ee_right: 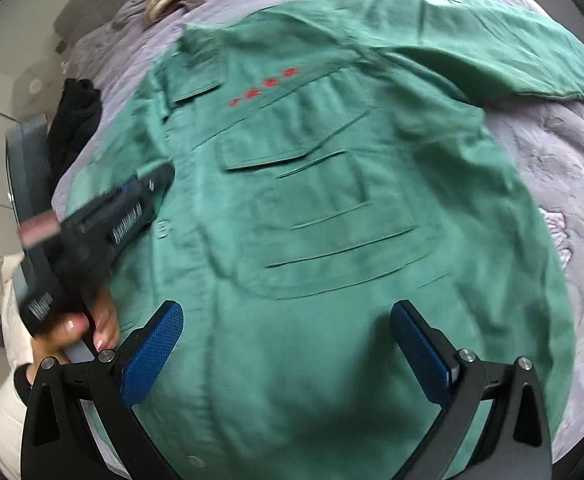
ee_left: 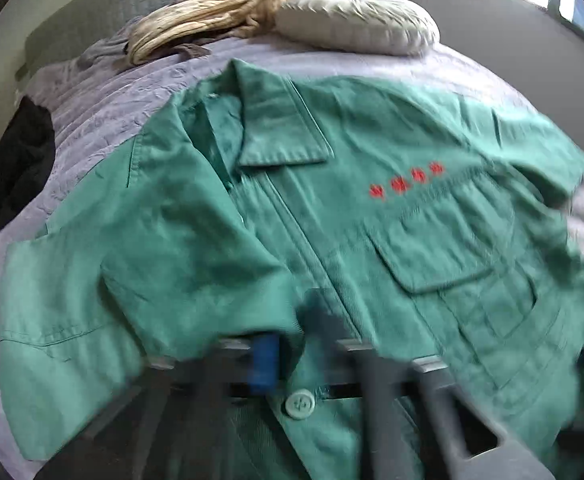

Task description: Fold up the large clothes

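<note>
My left wrist camera sits low and close over the green jacket, looking along the bed toward the headboard at 12 o'clock, where the pillow shows at about 1 o'clock. Its picture is smeared with motion blur, and the left gripper fills the 6 o'clock edge.

My right wrist camera hangs a little higher and looks more steeply down on the same jacket, with the right gripper at 6 o'clock. It catches the left gripper from outside at 9 o'clock.

Both views share the jacket's chest pocket, the red lettering and the collar.
</note>
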### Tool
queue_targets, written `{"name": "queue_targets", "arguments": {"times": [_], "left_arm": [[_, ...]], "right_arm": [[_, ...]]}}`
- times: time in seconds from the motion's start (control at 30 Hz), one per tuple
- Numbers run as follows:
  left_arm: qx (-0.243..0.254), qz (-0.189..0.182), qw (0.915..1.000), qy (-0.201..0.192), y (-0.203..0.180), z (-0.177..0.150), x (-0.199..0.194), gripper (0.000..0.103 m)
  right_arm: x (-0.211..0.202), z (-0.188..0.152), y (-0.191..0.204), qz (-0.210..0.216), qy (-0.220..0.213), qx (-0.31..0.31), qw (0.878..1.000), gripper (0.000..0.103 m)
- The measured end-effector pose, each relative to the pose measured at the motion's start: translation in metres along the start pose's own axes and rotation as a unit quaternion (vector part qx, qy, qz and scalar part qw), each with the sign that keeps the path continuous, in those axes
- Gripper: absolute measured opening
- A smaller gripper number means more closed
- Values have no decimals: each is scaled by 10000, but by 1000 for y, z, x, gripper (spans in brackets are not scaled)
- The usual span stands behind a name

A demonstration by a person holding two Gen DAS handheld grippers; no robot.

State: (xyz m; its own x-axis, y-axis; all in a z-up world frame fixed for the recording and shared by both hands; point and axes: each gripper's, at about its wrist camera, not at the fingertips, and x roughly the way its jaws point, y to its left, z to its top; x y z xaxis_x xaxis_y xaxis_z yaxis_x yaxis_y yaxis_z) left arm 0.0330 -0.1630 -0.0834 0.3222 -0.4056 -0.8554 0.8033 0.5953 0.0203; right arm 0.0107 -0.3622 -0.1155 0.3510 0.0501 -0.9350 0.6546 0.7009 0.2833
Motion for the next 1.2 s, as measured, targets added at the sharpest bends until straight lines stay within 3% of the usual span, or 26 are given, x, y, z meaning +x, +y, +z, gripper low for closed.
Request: {"name": "queue_targets", "arguments": {"times": [0.03, 0.07, 0.2, 0.3, 0.37, 0.47, 0.57, 0.67, 0.7, 0.73, 0.77, 0.8, 0.87, 0.93, 1.0, 1.1, 1.17, 1.2], "left_arm": [[-1, -7, 10000, -67, -1, -3, -8, 95], [4, 81, 9997, -241, -2, -5, -23, 99], [-59, 432, 9980, -468, 18, -28, -56, 99], [-514, 1093, 9917, -449, 59, -57, -83, 99], [-860, 1710, 9812, -252, 90, -81, -93, 99], [-1177, 2194, 9681, 278, 124, -112, -85, 99], [-1365, 2434, 9579, 671, 150, -133, -67, 99], [-1707, 2394, 9545, 487, 163, -134, -67, 99], [-1869, 2431, 9510, 398, 170, -131, -67, 99], [-2048, 2524, 9451, 347, 176, -129, -67, 99], [-2251, 2651, 9371, 310, 183, -128, -65, 99], [-2375, 2709, 9324, 299, 190, -130, -64, 99], [-2635, 2776, 9231, 371, 202, -139, -61, 99], [-2718, 2660, 9239, 413, 216, -145, -55, 99], [-2655, 2539, 9293, 394, 219, -143, -51, 100], [-2140, 2459, 9442, 474, 214, -139, -59, 100], [-1835, 2259, 9552, 543, 205, -141, -68, 99], [-1779, 2138, 9588, 584, 204, -143, -74, 100]], "right_arm": [[-1, 5, -3, -39, -33, -19, 10000, 103], [-2, 9, -5, -55, -73, -53, 9999, 103], [-4, 32, 11, -116, -310, -459, 9984, 103], [-2, 46, 47, -164, -518, -1123, 9922, 103], [6, 53, 87, -224, -685, -1790, 9812, 103], [28, 49, 150, -525, -843, -2867, 9528, 103], [71, 33, 199, -1190, -935, -3976, 9050, 103], [105, 22, 218, -1879, -1134, -4648, 8578, 102], [111, 24, 220, -2002, -1208, -4679, 8523, 91], [110, 28, 217, -1988, -1266, -4619, 8551, 75], [106, 37, 214, -1834, -1269, -4418, 8690, 11], [101, 48, 208, -1720, -1222, -4093, 8876, 6], [83, 79, 181, -1010, -1179, -2906, 9442, 5], [68, 106, 140, -533, -1246, -1569, 9783, 5], [58, 121, 87, -68, -1236, -257, 9920, 5], [63, 126, 19, 459, -856, 1188, 9882, 7], [60, 121, 15, 486, -769, 1120, 9895, 11], [56, 119, 29, 293, -765, 691, 9942, 24]]}}
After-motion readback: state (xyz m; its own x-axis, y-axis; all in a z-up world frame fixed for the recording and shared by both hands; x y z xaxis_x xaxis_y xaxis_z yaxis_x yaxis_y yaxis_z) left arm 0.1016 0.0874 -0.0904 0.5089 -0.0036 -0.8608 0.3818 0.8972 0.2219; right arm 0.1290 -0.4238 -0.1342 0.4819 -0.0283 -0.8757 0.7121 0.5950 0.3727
